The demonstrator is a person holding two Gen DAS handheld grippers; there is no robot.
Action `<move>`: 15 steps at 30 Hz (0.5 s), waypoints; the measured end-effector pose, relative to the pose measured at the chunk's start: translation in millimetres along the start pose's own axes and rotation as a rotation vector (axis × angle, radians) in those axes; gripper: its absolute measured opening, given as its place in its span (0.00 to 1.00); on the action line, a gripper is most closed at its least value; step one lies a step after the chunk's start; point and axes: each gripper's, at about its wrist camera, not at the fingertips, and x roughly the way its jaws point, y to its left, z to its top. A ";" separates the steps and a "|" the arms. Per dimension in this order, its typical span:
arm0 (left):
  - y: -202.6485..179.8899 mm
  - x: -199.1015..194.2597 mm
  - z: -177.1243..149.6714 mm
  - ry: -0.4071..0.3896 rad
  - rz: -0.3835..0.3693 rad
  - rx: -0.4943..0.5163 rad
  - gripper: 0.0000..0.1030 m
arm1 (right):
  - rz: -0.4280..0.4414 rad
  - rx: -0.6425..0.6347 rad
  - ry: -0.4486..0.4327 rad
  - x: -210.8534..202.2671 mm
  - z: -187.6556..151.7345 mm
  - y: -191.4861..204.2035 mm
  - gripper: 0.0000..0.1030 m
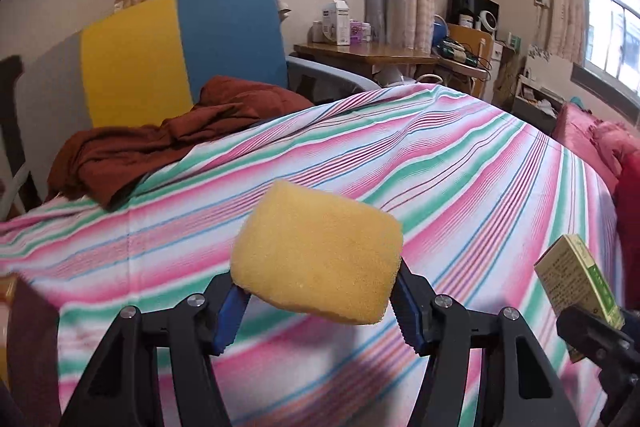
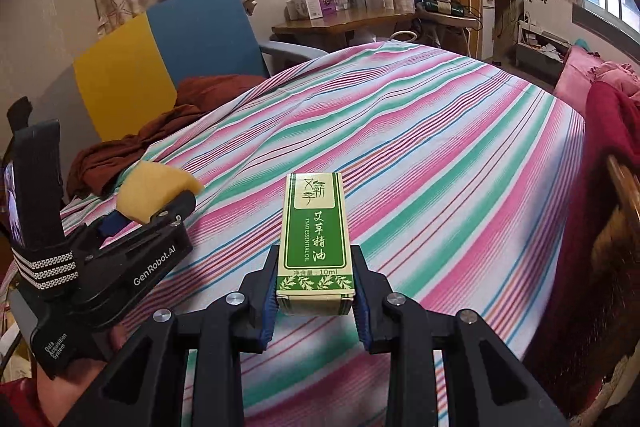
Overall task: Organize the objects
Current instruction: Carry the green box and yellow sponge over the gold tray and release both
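Observation:
My left gripper (image 1: 318, 297) is shut on a yellow sponge (image 1: 316, 255) and holds it above the striped bed sheet (image 1: 440, 163). My right gripper (image 2: 316, 301) is shut on a green and cream essential oil box (image 2: 314, 239), held upright above the same sheet (image 2: 420, 147). In the right wrist view the left gripper (image 2: 160, 205) with the sponge (image 2: 154, 193) is at the left. In the left wrist view the box (image 1: 576, 275) shows at the right edge.
A rust-brown cloth (image 1: 160, 151) lies bunched at the far left of the bed, in front of a yellow and blue chair (image 1: 180, 47). A wooden table (image 1: 360, 53) with boxes stands behind. Red and pink bedding (image 2: 612, 115) lies at the right.

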 end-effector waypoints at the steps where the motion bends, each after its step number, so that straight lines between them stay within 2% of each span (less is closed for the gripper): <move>1: 2.6 -4.6 -2.5 0.003 -0.003 -0.014 0.62 | 0.004 0.001 0.003 -2.7 -1.8 0.9 0.30; 5: 13.9 -26.9 -9.7 0.031 -0.006 -0.073 0.61 | 0.021 0.003 0.014 -13.2 -10.1 6.9 0.30; 11: 28.4 -73.0 -20.8 0.003 -0.042 -0.095 0.62 | 0.061 -0.020 0.010 -22.8 -13.9 25.1 0.30; 15: 48.1 -100.7 -26.9 -0.004 -0.075 -0.159 0.62 | 0.096 -0.039 0.007 -26.3 -17.1 42.4 0.30</move>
